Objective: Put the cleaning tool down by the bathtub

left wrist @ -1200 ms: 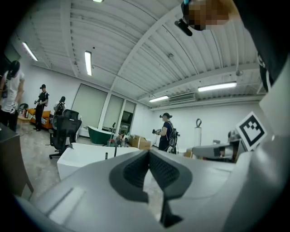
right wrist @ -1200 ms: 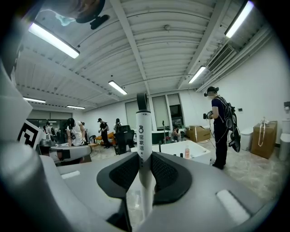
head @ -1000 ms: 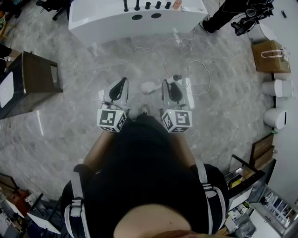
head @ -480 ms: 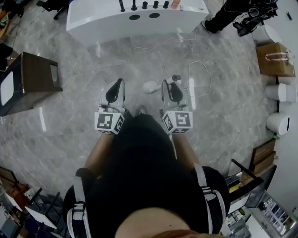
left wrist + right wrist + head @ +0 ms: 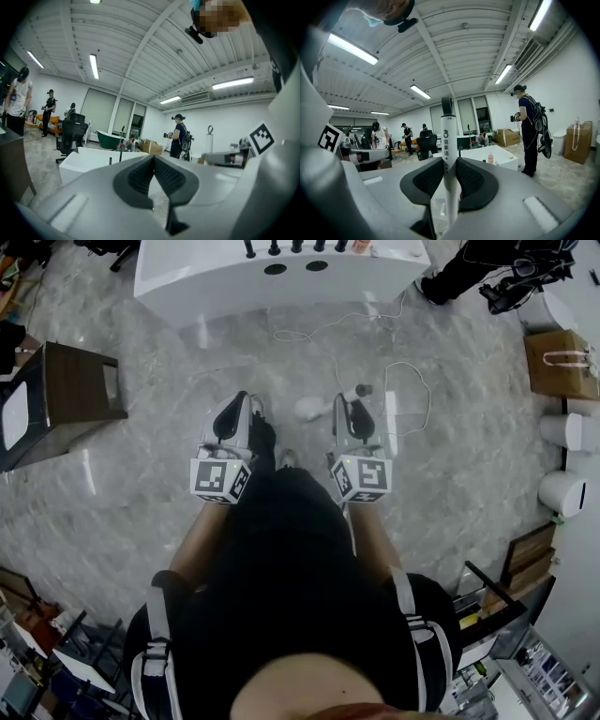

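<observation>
The white bathtub (image 5: 272, 277) stands on the floor ahead of me, also visible in the left gripper view (image 5: 89, 161) and the right gripper view (image 5: 494, 157). My right gripper (image 5: 343, 401) is shut on the cleaning tool's white handle (image 5: 448, 150), which stands upright between the pads. In the head view the tool's handle end (image 5: 359, 390) pokes out past the jaws and a white head (image 5: 307, 410) shows beside them. My left gripper (image 5: 246, 399) is level with the right one, shut with nothing in it; its pads (image 5: 140, 174) meet at the tip.
A dark wooden cabinet (image 5: 70, 399) stands at the left. A white cable (image 5: 405, 381) loops over the marble floor before the tub. A paper bag (image 5: 561, 362) and white bins (image 5: 565, 432) line the right wall. People (image 5: 529, 133) stand around the room.
Both grippers have moved a little forward toward the tub. A dark shoe now shows beside the left gripper. The grip on the handle is unchanged.
</observation>
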`<act>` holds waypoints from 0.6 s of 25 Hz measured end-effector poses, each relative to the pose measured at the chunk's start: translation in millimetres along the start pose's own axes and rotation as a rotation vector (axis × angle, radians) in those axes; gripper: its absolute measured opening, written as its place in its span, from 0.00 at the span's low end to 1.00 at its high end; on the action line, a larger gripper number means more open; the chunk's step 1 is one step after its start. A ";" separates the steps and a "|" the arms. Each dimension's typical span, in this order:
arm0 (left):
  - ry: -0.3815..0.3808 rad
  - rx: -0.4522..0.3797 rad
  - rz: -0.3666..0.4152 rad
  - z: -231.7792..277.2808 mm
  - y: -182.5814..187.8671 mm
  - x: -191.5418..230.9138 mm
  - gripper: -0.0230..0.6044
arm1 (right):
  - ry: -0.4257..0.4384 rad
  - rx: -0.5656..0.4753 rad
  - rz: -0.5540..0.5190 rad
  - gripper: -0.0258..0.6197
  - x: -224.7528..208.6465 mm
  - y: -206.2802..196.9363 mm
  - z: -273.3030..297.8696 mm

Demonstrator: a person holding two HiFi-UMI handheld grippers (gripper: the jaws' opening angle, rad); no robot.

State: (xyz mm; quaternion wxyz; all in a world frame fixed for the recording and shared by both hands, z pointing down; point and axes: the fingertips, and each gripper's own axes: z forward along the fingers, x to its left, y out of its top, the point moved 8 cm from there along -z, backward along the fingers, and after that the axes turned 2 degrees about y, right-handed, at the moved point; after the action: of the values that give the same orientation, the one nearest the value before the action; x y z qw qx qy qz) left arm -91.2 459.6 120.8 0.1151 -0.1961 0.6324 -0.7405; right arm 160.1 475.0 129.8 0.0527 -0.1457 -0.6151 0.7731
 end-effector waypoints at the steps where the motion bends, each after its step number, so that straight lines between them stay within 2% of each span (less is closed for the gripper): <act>1: -0.005 -0.001 -0.001 7.7 0.9 2.4 0.05 | -0.004 0.000 -0.001 0.18 -1.6 1.4 5.6; 8: -0.046 -0.009 0.001 64.4 18.4 25.6 0.05 | -0.026 0.001 -0.007 0.18 -8.6 17.0 51.0; 15: -0.084 0.006 -0.004 123.4 32.5 70.4 0.05 | -0.069 0.008 -0.020 0.18 -11.1 32.4 116.5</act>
State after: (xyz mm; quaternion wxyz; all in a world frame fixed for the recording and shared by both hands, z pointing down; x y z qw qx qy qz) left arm -103.0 314.5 114.3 0.1406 -0.2277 0.6246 -0.7336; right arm 140.0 355.3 123.7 0.0398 -0.1128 -0.6148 0.7796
